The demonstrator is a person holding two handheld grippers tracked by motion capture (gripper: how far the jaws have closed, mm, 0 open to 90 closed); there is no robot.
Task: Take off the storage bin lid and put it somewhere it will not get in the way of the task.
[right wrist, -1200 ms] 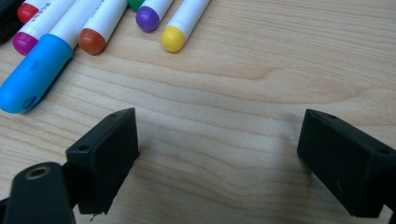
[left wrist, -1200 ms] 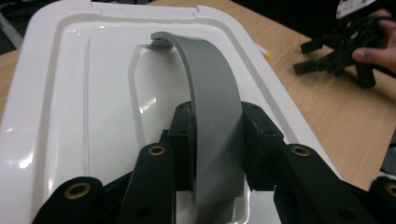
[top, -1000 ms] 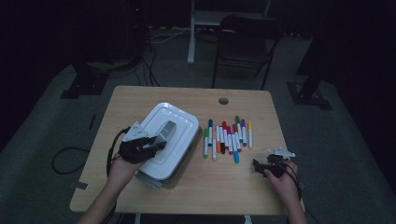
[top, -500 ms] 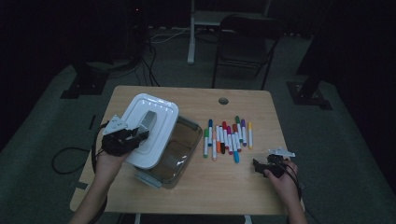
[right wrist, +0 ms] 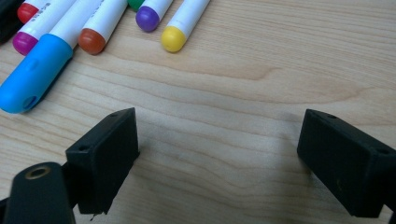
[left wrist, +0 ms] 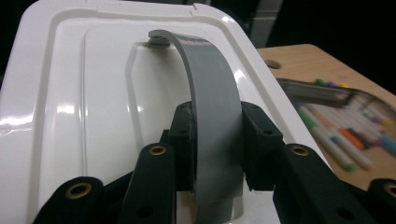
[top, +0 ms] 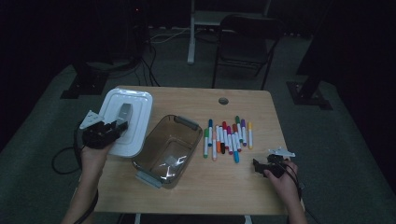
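Observation:
My left gripper (top: pixel 117 127) (left wrist: pixel 215 140) is shut on the grey handle (left wrist: pixel 212 107) of a white box lid (top: pixel 126 122) (left wrist: pixel 79 112), holding it over the table's left edge. The open clear box (top: pixel 166 149) stands beside it, empty, in the middle of the table. A row of several coloured markers (top: pixel 226 137) lies to the box's right. My right gripper (top: pixel 258 166) (right wrist: pixel 217 158) rests low over bare wood near the front right, open, nothing between its jaws. Marker caps, blue (right wrist: pixel 32 74) and yellow (right wrist: pixel 173 39) among them, lie just beyond it.
The wooden table (top: pixel 224 186) has a round cable hole (top: pixel 223 101) near its far edge. A folding chair (top: pixel 247 42) stands behind the table. Cables trail over the dark floor at left (top: pixel 63 156).
My left gripper has lifted the white lid off the clear box and carried it left, leaving the box open. The right gripper has stayed put.

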